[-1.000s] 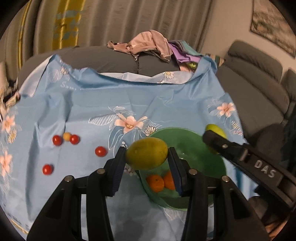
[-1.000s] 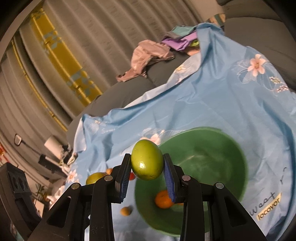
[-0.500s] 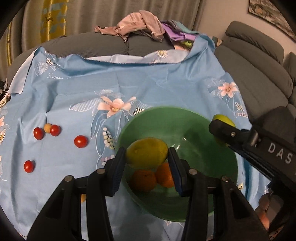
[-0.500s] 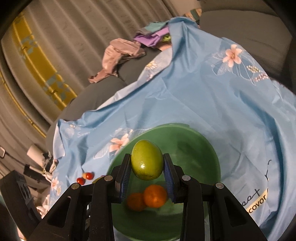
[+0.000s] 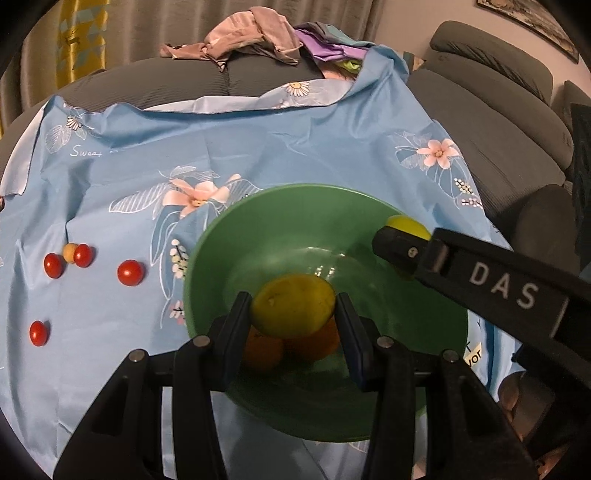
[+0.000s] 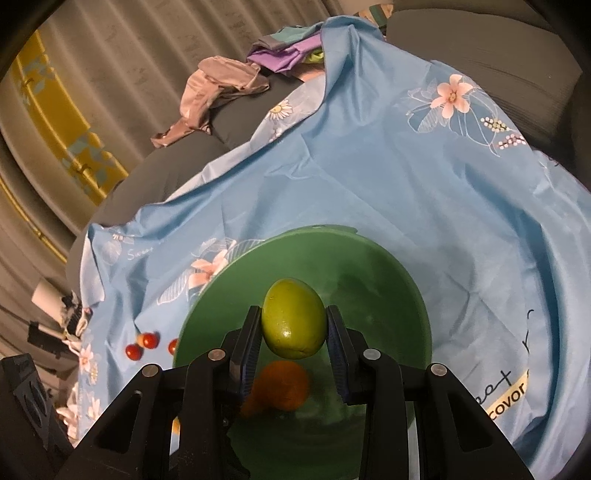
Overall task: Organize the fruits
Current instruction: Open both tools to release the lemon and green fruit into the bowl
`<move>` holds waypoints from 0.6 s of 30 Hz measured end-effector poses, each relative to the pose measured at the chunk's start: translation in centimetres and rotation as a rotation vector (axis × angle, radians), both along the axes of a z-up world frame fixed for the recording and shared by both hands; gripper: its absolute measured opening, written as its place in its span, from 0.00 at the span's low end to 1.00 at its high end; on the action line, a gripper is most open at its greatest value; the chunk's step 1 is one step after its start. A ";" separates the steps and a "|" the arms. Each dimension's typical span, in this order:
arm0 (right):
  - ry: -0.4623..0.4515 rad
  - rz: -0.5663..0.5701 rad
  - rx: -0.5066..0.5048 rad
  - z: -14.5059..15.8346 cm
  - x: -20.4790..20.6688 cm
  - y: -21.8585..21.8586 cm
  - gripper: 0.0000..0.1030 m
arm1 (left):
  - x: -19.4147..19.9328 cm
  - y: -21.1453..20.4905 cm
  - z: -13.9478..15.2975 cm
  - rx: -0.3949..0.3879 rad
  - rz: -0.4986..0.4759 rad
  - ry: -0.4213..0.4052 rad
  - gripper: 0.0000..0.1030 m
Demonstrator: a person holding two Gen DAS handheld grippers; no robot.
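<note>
A green bowl [image 5: 280,221] sits on a blue flowered cloth [image 5: 258,140] and holds two oranges [image 5: 262,352]. My left gripper [image 5: 293,310] is shut on a yellow-green mango [image 5: 293,306], held just above the oranges inside the bowl. My right gripper [image 6: 293,325] is shut on a green mango [image 6: 293,317] over the same bowl [image 6: 388,280], above an orange [image 6: 282,384]. In the left wrist view the right gripper's arm [image 5: 480,273] reaches in from the right, and its green mango [image 5: 406,225] shows at its tip.
Several cherry tomatoes [image 5: 130,272] and a small orange-yellow one [image 5: 68,252] lie on the cloth left of the bowl. Clothes [image 5: 255,33] are piled on the grey sofa [image 5: 491,99] behind. Curtains hang at the back.
Both grippers have moved forward and down over the bowl with their mangoes. The left one's mango has sunk from the near rim to just above the oranges.
</note>
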State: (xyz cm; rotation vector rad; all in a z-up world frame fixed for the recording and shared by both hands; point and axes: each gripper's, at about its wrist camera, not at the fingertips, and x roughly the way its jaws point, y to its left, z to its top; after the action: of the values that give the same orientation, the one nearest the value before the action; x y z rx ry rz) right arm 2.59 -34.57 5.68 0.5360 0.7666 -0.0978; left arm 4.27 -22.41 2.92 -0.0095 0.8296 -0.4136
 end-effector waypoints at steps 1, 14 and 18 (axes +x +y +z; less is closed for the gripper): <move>0.004 -0.003 0.000 -0.1 0.0 0.0 0.35 | 0.1 -0.1 -0.1 -0.001 -0.004 0.003 0.45; 0.058 -0.032 -0.069 -0.5 0.4 0.4 0.35 | 0.6 0.0 -0.7 -0.041 -0.017 0.039 0.45; 0.068 -0.036 -0.071 -0.6 0.5 0.3 0.35 | 0.6 0.0 -0.7 -0.047 -0.021 0.039 0.45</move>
State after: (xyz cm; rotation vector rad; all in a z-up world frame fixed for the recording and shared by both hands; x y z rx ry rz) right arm 3.10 -34.29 5.03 0.4810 0.8170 -0.1766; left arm 4.85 -22.46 2.20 -0.0533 0.8593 -0.4539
